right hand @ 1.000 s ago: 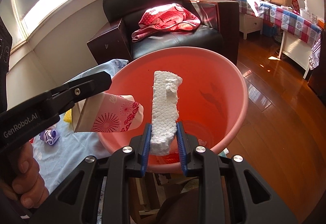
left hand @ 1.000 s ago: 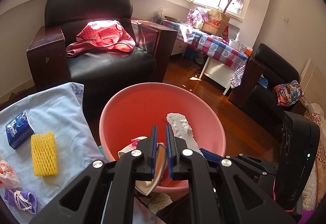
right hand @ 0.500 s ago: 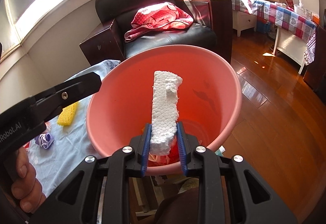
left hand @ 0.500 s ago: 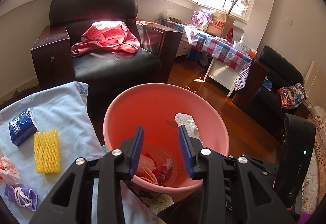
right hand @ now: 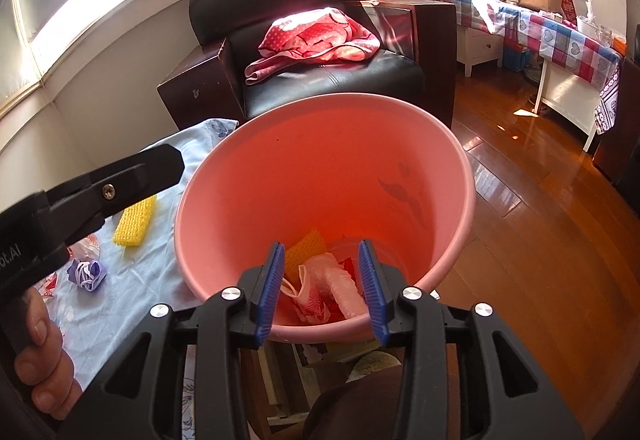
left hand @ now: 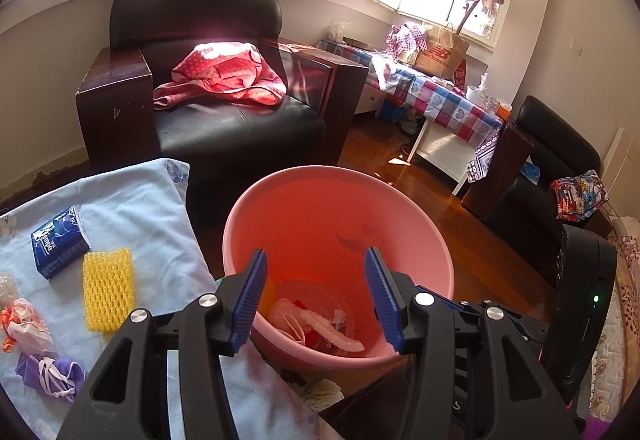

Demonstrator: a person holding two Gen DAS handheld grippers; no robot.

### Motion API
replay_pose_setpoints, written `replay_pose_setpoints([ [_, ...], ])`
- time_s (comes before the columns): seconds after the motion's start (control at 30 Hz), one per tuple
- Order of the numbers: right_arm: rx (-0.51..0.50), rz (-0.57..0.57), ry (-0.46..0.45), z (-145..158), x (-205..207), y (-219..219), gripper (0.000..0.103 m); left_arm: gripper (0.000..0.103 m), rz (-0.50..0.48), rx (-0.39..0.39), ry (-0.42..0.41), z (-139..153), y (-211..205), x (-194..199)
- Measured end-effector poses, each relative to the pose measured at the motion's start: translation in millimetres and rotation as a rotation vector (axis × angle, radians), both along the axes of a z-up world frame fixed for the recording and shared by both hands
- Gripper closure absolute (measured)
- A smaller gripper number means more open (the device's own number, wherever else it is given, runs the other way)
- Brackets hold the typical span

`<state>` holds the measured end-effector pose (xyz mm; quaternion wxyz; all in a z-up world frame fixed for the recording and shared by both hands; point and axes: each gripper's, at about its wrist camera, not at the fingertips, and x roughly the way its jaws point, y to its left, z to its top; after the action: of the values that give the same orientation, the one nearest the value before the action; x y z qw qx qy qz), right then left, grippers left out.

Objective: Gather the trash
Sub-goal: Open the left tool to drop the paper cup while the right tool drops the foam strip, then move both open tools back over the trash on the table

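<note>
Both my grippers hang over the pink bucket (right hand: 452,176) with nothing between their pads: my left gripper (left hand: 316,298) is spread wide, my right gripper (right hand: 322,290) stands at a medium gap, and neither touches the rim. Part of the job looks done, since the bottom of the bucket already holds a white foam strip (right hand: 346,290), a patterned wrapper (right hand: 310,300), a yellow mesh piece (right hand: 306,248) and some red scraps. On the pale blue cloth (left hand: 132,208) beside the bucket I count at least 4 things left: a yellow foam net (left hand: 108,290), a blue tissue packet (left hand: 60,246), a purple crumpled wad (left hand: 50,378) and an orange-and-white wrapper (left hand: 26,326). I judge the collecting roughly half done, with the cloth to be emptied next.
</note>
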<state>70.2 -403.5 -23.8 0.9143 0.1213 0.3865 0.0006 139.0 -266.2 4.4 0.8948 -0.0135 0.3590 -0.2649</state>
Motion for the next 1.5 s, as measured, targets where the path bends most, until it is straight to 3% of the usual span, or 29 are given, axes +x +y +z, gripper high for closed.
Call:
replay_pose_setpoints([
  [0.8,-0.039,0.132,-0.059,31.3,-23.8,66.6,0.064,0.053,0.117,0.025,-0.043,15.0,86.9,-43.8],
  [1.5,0.004,0.306,-0.032,23.9,-27.7,141.6,0.064,0.048,0.282,0.073,-0.035,-6.4,201.5,-95.6],
])
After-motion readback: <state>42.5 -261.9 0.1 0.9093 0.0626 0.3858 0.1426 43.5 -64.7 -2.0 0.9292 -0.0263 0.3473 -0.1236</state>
